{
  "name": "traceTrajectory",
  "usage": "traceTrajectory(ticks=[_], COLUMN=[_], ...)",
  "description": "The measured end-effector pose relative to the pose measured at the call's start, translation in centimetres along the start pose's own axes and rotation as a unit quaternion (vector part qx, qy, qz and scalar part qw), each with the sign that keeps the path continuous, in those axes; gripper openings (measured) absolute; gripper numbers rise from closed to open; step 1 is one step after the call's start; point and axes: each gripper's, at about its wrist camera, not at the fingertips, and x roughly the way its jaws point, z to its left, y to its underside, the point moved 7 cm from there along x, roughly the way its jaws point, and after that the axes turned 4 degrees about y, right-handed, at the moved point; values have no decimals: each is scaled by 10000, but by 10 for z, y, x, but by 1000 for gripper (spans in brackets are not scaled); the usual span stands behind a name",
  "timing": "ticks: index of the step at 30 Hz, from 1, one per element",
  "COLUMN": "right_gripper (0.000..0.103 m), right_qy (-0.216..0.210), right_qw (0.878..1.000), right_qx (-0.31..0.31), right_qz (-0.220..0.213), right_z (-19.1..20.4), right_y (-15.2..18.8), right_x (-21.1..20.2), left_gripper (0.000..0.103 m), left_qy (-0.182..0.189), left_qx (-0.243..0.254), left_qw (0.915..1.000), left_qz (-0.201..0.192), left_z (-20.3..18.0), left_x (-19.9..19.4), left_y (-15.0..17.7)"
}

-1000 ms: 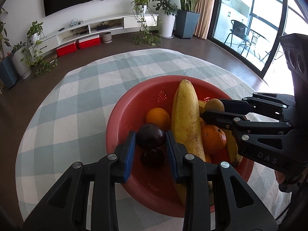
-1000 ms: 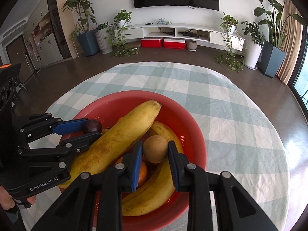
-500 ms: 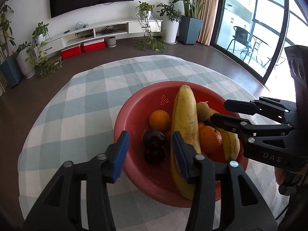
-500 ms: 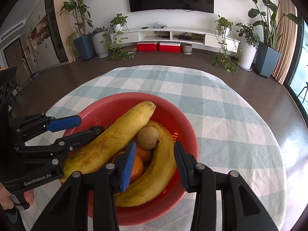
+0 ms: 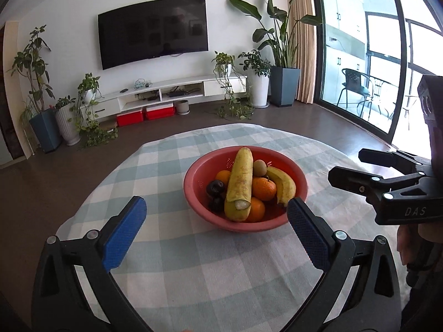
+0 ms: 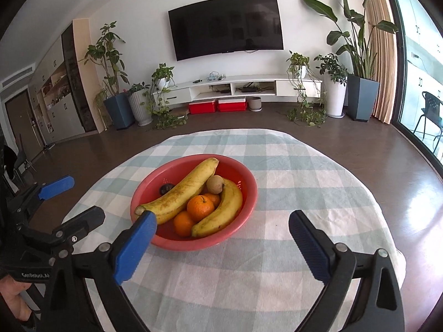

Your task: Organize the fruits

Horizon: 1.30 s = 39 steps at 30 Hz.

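Left gripper (image 5: 216,207): jaws spread wide, having just been opening, nothing between the blue pads (image 5: 126,232); only checked tablecloth (image 5: 193,271) lies under the gap. Right gripper (image 6: 221,222): jaws likewise spread wide, just been opening, nothing pinched; its left pad overlaps the near rim of the bowl in the right wrist view, contact cannot be told. Red colander bowl (image 5: 193,199) sits on the cloth ahead of both tools, just beyond the fingertips, approx. centred between the left gripper's pads and left of centre for the right gripper. Contents, all inside the bowl: large yellow banana (image 5: 240,182) lying lengthwise on top of the pile, cut end toward the left gripper; smaller banana (image 5: 283,184) along the right side as seen from the left tool; three oranges (image 5: 263,188) under and beside the bananas; brown kiwi (image 5: 260,166) resting at the far side between the two bananas; two dark plums (image 5: 215,187) on the left side, next to the large banana. In the left wrist view the right gripper shows at the right edge, off to the side of the bowl, w/ a hand (image 5: 407,251) below it. Behind the table: wall TV (image 5: 152,41), white low cabinet (image 5: 166,94), potted plants (image 5: 277,55), glass door (image 5: 360,55).
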Motion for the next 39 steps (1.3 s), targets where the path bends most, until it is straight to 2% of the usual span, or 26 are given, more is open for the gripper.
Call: traceTrajectory(ticks=[4,5,7,10,12,14,16,18,22,28,30,32,39], right_gripper=[102,103,103,103,103,103,103,103,103,103,103,103,103], right_qy=[84,135,242,506,621,702,764,797,699,730,902,871,1140], right_qw=[9977,9954,9860,9646,9546,9464,9410,9433,9635,9800,9838,9870,9897], right_qx=[117,144,187,183,222,236,137,-43,-188,-214,-214,-158,-67], right_qz=[-661,-938,-1641,-2583,-2905,-3144,-3294,-3222,-2576,-1840,-1533,-1340,-859], right_z=[-2,-3,-4,-5,-6,-5,-1,5,9,11,7,4,-4], right_y=[0,-2,-11,-23,-30,-35,-37,-37,-21,17,29,39,67], right_x=[-48,-65,-104,-159,-186,-209,-228,-234,-218,-190,-179,-173,-159], left_gripper=[103,103,103,103,103,103,103,103,103,103,103,103,103], left_qy=[107,16,-442,-1075,-1253,-1240,-1391,-1451,-1382,-1227,-1192,-1236,-1196], left_qx=[-9,65,124,-148,-226,-160,-152,-238,-385,-549,-636,-673,-901], left_qw=[9995,9989,9957,9889,9863,9858,9847,9853,9884,9909,9908,9898,9873], left_qz=[-308,-469,-810,-1011,-1050,-1120,-1036,-867,-500,-12,115,197,538], left_z=[-25,-31,-38,-39,-39,-44,-46,-47,-50,-58,-57,-56,-48], left_x=[-57,-74,-108,-147,-163,-174,-179,-179,-169,-149,-140,-137,-116], left_y=[10,11,11,9,7,7,9,16,29,50,56,61,79])
